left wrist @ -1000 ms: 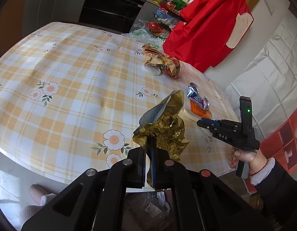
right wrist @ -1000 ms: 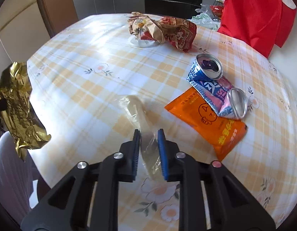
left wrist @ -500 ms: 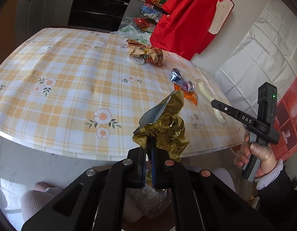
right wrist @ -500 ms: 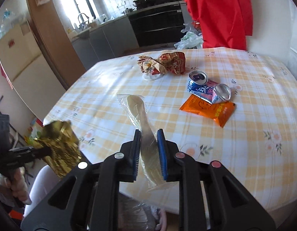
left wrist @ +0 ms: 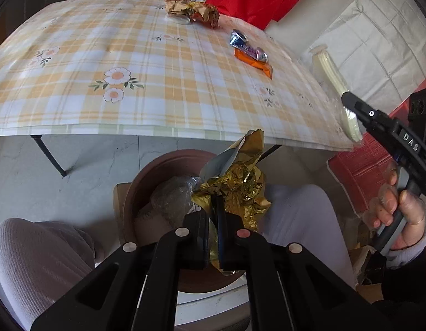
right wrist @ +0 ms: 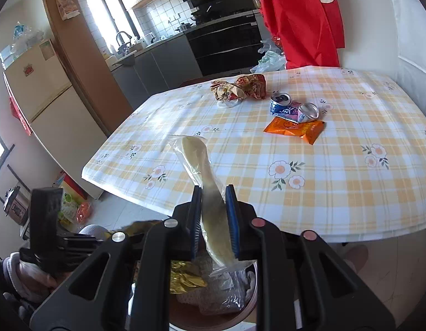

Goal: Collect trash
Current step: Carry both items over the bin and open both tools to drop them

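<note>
Left wrist view, from left to right: a pale-trousered knee [left wrist: 39, 251], then a brown bin [left wrist: 157, 171] on the floor below the bench [left wrist: 157, 82] edge, with clear plastic wrap already in it; over its rim the left hand-held gripper [left wrist: 214, 220] has its jaws pressed together on a crumpled gold foil wrapper [left wrist: 237, 182], shiny gold outside, dull silver on the inner flap. Farther right on the checked, flowered cloth lie a crushed blue can [left wrist: 247, 45] on an orange packet [left wrist: 254, 62], with a wad of brown and red paper [left wrist: 193, 11] behind. At the right edge the right hand-held gripper [left wrist: 348, 104], held in a hand [left wrist: 400, 212], pinches a long pale-yellow piece sealed in clear plastic [left wrist: 337, 82]. Right wrist view shows that sleeve [right wrist: 210, 201] upright between the blue pads above the bin [right wrist: 240, 311]
</note>
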The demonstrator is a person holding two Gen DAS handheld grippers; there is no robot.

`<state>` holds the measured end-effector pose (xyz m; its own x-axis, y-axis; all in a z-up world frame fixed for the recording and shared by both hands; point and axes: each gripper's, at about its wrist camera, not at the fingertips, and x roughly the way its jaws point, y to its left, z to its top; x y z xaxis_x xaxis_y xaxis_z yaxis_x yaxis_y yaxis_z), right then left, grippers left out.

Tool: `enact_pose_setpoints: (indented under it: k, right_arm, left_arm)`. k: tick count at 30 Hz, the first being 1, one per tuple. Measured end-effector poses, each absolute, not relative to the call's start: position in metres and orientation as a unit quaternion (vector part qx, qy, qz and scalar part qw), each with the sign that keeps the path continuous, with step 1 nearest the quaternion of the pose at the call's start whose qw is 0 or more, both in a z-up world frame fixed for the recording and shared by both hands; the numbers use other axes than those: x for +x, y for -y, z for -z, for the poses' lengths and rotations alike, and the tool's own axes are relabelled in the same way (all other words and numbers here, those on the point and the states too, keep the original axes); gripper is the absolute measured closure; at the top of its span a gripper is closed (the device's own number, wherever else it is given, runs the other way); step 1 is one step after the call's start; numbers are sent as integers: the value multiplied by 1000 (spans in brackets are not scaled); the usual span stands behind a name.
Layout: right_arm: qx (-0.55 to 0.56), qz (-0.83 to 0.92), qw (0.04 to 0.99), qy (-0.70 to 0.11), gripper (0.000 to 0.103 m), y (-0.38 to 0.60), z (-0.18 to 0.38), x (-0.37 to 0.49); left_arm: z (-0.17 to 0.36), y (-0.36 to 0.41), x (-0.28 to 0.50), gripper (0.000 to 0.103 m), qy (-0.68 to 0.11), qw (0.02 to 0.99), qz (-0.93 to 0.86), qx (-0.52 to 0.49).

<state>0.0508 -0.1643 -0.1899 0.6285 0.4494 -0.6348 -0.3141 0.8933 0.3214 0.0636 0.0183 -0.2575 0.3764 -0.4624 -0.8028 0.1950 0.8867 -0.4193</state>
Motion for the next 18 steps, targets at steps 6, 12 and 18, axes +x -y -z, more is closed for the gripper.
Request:
enact_pose_setpoints:
  k: [6,12,18]
  right_arm:
    - [84,-221,900,-367,82,162,179,30]
    - [77,-239,893,-374,82,156,178,16]
    - [63,-262,875,-402,82,137,193,10]
  left_arm:
    - [254,-28,60,71,-515,822,189,-154]
    - [227,-45,53,53,-468,849,170,-176]
    - [210,-75,48,14,-423,879,92,-200]
